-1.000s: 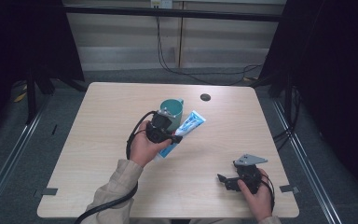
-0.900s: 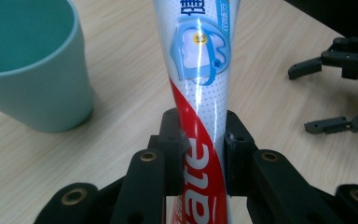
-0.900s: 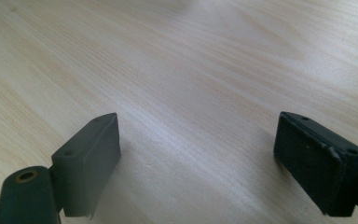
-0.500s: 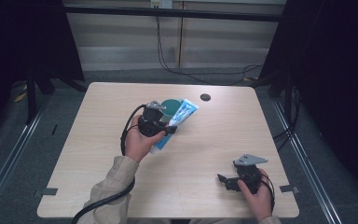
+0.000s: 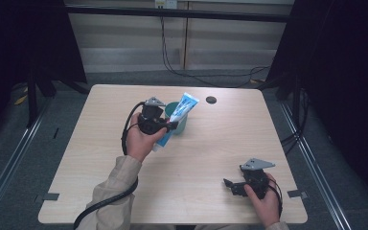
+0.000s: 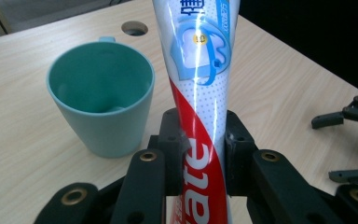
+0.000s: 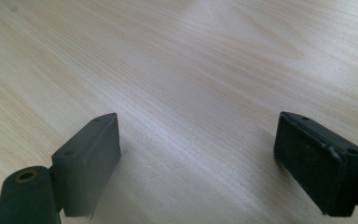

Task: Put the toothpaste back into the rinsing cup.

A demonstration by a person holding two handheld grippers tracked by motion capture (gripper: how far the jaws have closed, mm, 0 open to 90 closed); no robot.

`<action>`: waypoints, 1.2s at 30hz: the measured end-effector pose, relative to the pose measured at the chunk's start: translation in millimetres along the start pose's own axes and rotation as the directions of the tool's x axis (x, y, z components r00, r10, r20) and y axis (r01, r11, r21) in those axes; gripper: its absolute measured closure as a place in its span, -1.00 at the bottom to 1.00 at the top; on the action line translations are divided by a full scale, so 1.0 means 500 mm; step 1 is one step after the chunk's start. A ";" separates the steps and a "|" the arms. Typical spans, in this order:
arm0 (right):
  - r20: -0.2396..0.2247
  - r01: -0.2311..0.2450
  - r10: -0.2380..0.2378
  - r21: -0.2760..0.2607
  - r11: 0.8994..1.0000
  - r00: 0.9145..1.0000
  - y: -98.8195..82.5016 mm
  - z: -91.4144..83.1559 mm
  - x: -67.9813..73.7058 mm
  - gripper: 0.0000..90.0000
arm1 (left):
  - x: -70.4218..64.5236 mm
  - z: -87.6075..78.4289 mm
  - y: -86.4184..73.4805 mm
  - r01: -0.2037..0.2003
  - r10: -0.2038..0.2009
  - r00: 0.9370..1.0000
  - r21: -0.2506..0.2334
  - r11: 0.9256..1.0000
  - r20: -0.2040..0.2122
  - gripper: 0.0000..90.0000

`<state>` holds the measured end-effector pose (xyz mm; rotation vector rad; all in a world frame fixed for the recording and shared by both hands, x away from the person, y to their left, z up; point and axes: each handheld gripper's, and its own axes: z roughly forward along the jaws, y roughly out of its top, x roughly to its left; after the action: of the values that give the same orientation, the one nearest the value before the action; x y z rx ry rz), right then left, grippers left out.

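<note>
toothpaste tube [image 6: 199,93] right of cup [image 6: 100,95]

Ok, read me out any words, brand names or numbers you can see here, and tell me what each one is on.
"ate": white letters on the red band of the toothpaste tube, the left gripper covering the word's start.
"10": on a small gold dot, above the tooth picture on the tube.
Blue characters at the tube's top: cut off, unreadable.
Green cup: no text visible.

A pale wood-grain worktop [image 5: 196,163] with rounded corners and a round hole near its far edge. A teal mug [image 6: 100,93] stands upright on it
</note>
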<state>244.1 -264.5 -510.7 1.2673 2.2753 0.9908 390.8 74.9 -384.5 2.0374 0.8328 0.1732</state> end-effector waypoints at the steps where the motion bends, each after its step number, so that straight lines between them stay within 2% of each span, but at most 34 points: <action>1: 0.000 0.000 0.000 0.000 1.000 1.000 0.000 0.000 0.000 -0.69 | 0.001 -0.002 0.003 -0.001 0.001 1.000 -0.003 1.000 -0.006 0.64; 22: 0.000 0.001 -0.001 0.000 1.000 1.000 0.000 0.000 0.000 -0.69 | 0.021 -0.004 0.038 0.011 -0.013 0.999 -0.063 0.998 -0.045 0.64; 24: 0.000 0.000 0.000 0.000 1.000 1.000 0.000 0.000 0.000 -0.69 | 0.024 -0.003 0.040 0.019 -0.021 0.999 -0.066 0.998 -0.033 0.64; 36: 0.000 0.000 0.000 0.000 1.000 1.000 0.000 0.000 0.000 -0.69 | 0.030 0.007 0.055 0.024 -0.027 0.999 -0.072 0.997 -0.037 0.64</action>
<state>244.1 -264.6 -510.7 1.2667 2.2757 0.9909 417.4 71.5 -367.7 1.9608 0.8638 0.2244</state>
